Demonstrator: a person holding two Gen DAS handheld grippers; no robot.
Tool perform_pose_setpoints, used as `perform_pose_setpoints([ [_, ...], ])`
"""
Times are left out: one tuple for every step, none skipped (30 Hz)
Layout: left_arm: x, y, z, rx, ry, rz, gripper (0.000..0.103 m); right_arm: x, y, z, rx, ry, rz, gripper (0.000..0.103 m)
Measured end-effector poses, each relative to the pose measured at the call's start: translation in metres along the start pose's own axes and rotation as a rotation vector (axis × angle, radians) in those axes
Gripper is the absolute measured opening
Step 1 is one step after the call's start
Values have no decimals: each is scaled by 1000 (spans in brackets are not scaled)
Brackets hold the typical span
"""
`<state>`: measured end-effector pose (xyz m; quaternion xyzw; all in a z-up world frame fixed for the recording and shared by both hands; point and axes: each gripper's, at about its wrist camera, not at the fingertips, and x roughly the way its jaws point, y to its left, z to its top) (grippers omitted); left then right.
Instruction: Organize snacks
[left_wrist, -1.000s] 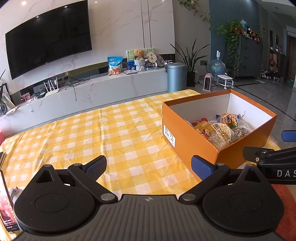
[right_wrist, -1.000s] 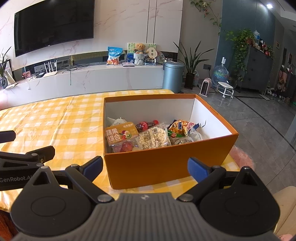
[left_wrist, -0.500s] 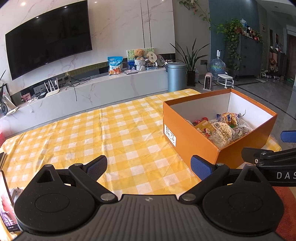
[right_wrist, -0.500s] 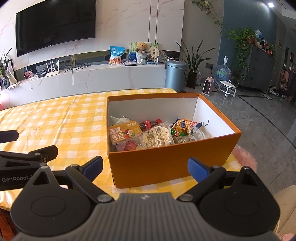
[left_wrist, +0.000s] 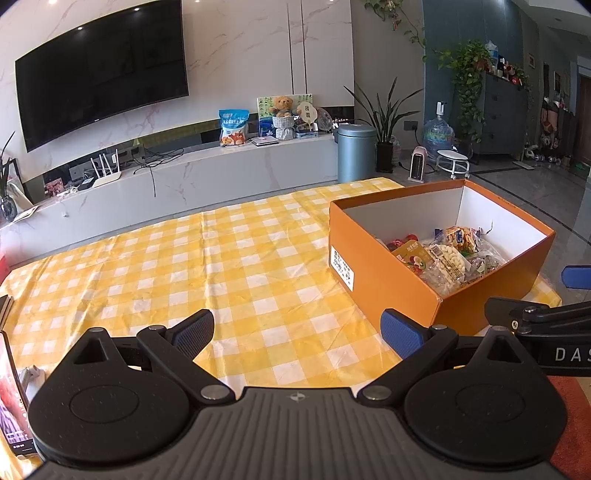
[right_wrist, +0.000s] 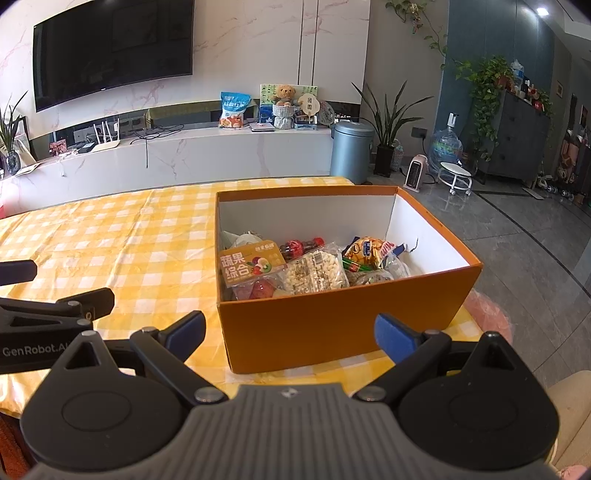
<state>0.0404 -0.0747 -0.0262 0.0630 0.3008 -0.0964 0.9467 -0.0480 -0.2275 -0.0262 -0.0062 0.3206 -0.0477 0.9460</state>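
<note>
Fingers, left gripper (left_wrist: 297, 330): blue-padded, spread wide, holding nothing, poised above the yellow-and-white checked cloth (left_wrist: 236, 266) covering the bench. Fingers, right gripper (right_wrist: 290, 332): likewise spread wide and empty, set just in front of the near wall of the box. Orange box (right_wrist: 332, 325): open-topped cardboard, orange outside, white inside, a white printed label (left_wrist: 341, 266) on one short end; it stands upright on the cloth near the bench's right end. Contents, packed along the near half of the box floor: an orange packet with fruit pictures and large pale characters (right_wrist: 251, 266) at the left; a clear bag of small pale puffed pieces (right_wrist: 316, 273) in the middle, just beside it; a small bottle with a red label (right_wrist: 301, 245) lying behind these; a yellow crinkled packet (right_wrist: 365, 251) at the right; further clear wrappers beneath, their contents too small to tell. The far half of the box floor is hidden by the snacks and the viewing angle. Position relative to fingers: in the right wrist view the box sits between and beyond the two pads, centred, apart from both; in the left wrist view it lies ahead and to the right, its near corner just above the right-hand pad, not touching.
</note>
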Motion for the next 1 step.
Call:
perform_pose_setpoints([
  [0,0,0,-2,0,1,103,0,0,0,-1,0,0,96],
])
